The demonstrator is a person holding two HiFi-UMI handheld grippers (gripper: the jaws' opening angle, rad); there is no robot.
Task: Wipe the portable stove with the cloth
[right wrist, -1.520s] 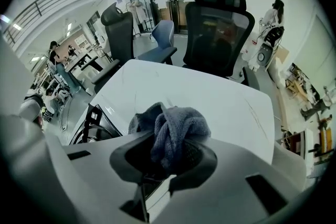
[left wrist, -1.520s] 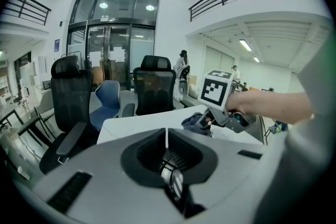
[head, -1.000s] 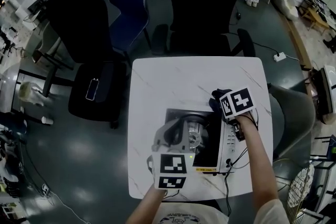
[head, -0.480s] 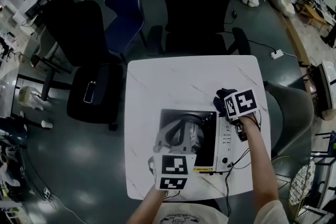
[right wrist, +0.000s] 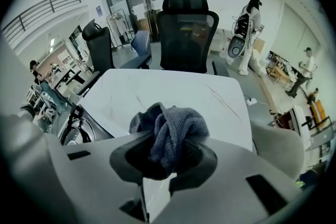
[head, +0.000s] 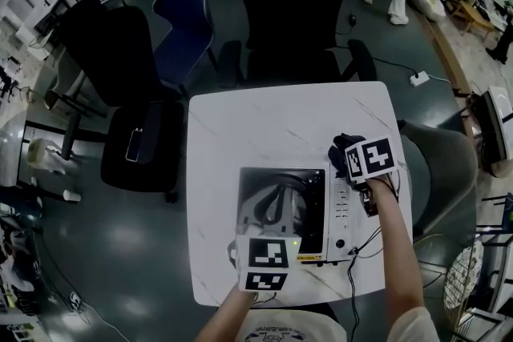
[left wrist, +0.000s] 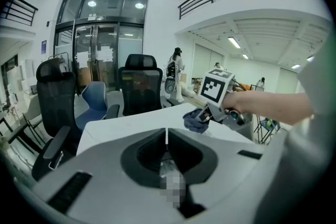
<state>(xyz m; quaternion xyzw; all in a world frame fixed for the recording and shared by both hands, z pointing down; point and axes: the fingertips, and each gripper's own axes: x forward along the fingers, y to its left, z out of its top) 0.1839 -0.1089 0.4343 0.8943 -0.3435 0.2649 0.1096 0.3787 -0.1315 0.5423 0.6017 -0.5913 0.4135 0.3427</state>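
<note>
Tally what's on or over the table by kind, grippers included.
Portable stove: 1
Cloth: 1
Grippers: 2 (left gripper; right gripper, clamped on the cloth)
Total: 4

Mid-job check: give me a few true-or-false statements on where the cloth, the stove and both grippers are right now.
1. The stove sits on the near half of the table. True.
2. The right gripper is shut on the cloth. True.
3. The cloth lies flat on top of the stove. False: it is bunched in the jaws, just past the stove's far right corner.
4. The left gripper is at the table's far edge. False: it is at the near side, over the stove's front.
</note>
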